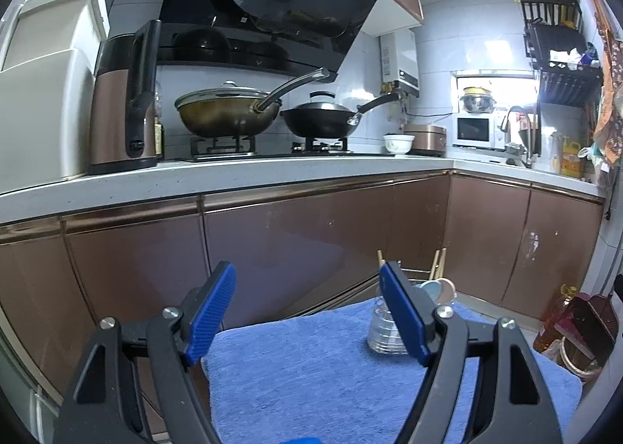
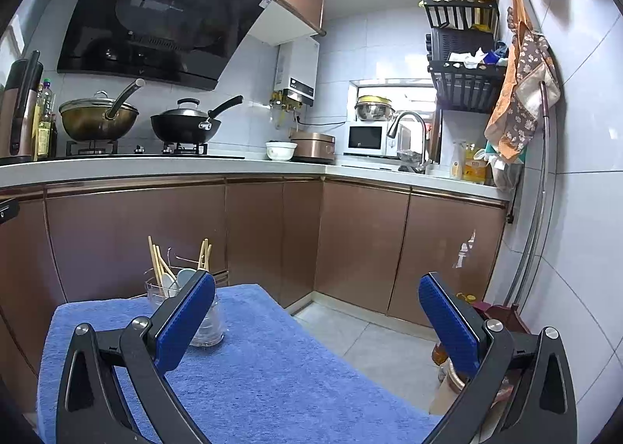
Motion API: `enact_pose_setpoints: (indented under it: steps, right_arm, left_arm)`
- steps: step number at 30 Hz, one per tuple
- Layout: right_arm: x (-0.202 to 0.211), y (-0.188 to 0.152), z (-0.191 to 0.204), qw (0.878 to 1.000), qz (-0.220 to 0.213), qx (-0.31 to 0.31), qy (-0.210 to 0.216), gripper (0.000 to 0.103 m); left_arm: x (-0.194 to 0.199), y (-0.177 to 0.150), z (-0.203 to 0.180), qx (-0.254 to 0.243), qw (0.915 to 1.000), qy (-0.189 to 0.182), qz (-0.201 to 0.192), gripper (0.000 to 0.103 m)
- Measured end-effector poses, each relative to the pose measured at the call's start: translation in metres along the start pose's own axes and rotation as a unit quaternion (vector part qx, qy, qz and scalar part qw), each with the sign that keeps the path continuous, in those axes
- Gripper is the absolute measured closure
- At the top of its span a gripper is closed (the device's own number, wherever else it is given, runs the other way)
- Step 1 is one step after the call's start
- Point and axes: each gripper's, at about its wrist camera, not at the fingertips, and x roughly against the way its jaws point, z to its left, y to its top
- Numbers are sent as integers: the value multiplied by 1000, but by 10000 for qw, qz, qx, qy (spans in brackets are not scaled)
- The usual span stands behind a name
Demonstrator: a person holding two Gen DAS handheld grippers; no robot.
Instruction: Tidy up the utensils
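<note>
Wooden chopsticks [image 2: 155,263] stand nearly upright, tips down, leaning outward in a clear glass holder [image 2: 208,327] on the blue towel [image 2: 272,366] covering the bench. Both the left hand-held gripper [image 1: 307,307] and right hand-held gripper [image 2: 317,321] hover level above the towel, jaws spread wide, holding nothing.

White tiled walls [image 2: 584,155] are enclosing a narrow kitchen. Copper-brown cabinets [image 2: 362,245] are running beneath a pale L-shaped counter [image 2: 155,165], and a black range hood [image 2: 155,15] is hanging above. Daylight is glaring through what is probably a window [image 2: 412,93]. Grey tiles are covering the floor [image 2: 373,342].
</note>
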Motion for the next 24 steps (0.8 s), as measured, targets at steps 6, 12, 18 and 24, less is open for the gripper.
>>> enact_pose_setpoints:
  steps: [6,12,18,24]
  right_arm:
    - [13,11,0,9998,-154,20,-100,0]
    - [23,17,6,9997,-235,57,-88,0]
    - [36,21,16,9994,-325,116,-22,0]
    - [50,25,19,9990,-409,143,62,0]
  left_arm:
    - [6,3,-3,-4,9999,-153,-19,28]
    - [21,7,2,36,9998,-175,-130,28]
    - [40,10,12,108,9995,-108,-284,28]
    - [55,12,19,177,9993,-79,-331,28]
